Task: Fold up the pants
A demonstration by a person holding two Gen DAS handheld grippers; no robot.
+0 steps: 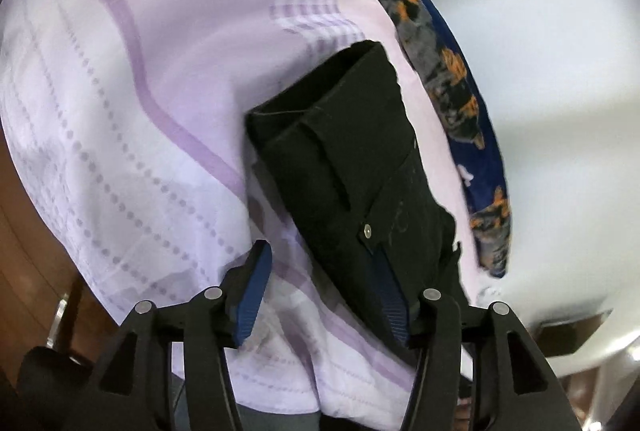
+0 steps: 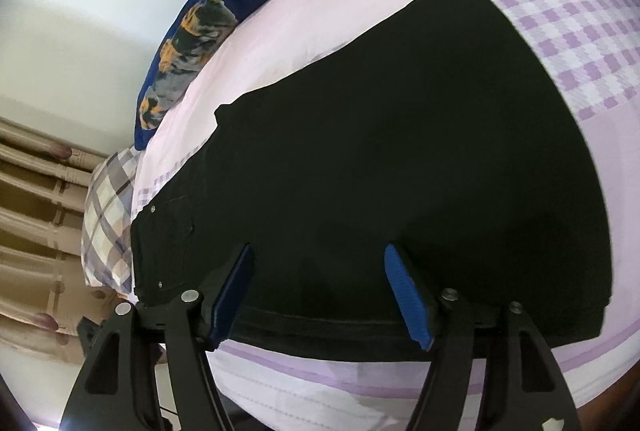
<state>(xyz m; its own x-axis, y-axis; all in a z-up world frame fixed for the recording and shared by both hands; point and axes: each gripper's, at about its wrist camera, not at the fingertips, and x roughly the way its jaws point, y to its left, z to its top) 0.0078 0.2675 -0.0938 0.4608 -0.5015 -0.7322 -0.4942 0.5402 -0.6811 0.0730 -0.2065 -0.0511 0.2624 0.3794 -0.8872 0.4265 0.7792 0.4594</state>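
A lilac bedsheet point(image 1: 120, 111) covers the bed, with the black pants point(image 2: 380, 151) lying folded on it. The left gripper point(image 1: 324, 287) and right gripper point(image 2: 320, 295) are both spread, grasping nothing. Folding looks nearly finished; next probably one last fold or smoothing.

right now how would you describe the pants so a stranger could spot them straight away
Start at the bed, covered by a lilac and white sheet with checks and dotted lines. On it lie the black pants, folded lengthwise into a long dark slab with small silver rivets near the waist. The only plain black item; the blanket beyond is blue with orange patterns.
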